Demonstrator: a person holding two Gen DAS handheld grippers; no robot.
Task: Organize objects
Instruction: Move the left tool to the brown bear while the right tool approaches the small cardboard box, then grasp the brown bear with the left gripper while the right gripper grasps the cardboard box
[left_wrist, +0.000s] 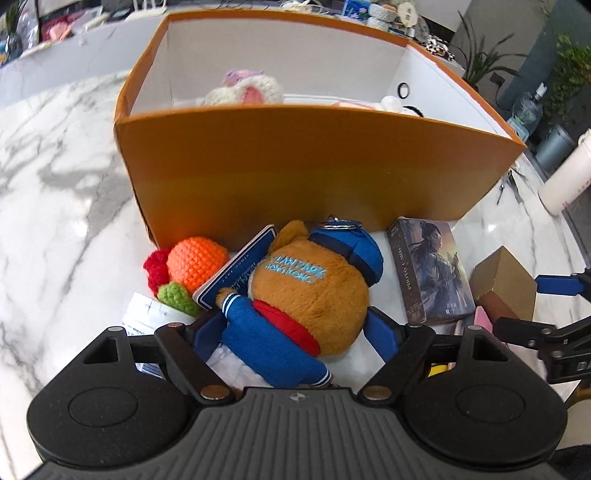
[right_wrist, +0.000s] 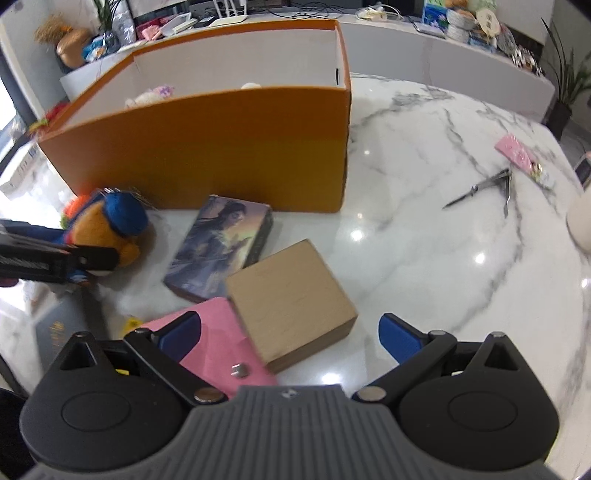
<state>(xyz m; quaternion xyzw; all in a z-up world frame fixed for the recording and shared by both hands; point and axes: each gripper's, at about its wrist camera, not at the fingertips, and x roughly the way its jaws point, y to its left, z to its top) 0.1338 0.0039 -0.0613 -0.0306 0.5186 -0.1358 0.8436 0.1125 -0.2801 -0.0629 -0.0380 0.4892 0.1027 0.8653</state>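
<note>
A brown plush bear (left_wrist: 310, 291) in a blue cap and jacket lies in front of the orange box (left_wrist: 295, 173). My left gripper (left_wrist: 295, 334) has its blue fingers on both sides of the bear's body and is shut on it. The bear also shows in the right wrist view (right_wrist: 107, 229). My right gripper (right_wrist: 291, 332) is open, its fingers either side of a tan wooden block (right_wrist: 291, 299) and over a pink case (right_wrist: 218, 343). A photo card box (right_wrist: 221, 245) lies between bear and block. Crocheted toys (left_wrist: 243, 90) lie inside the orange box.
An orange and red crocheted toy (left_wrist: 192, 264) and a blue booklet (left_wrist: 240, 269) lie by the bear. Metal nail clippers (right_wrist: 491, 188) and a pink packet (right_wrist: 517, 155) lie on the marble table (right_wrist: 424, 240) to the right. A white bottle (left_wrist: 569, 173) lies at far right.
</note>
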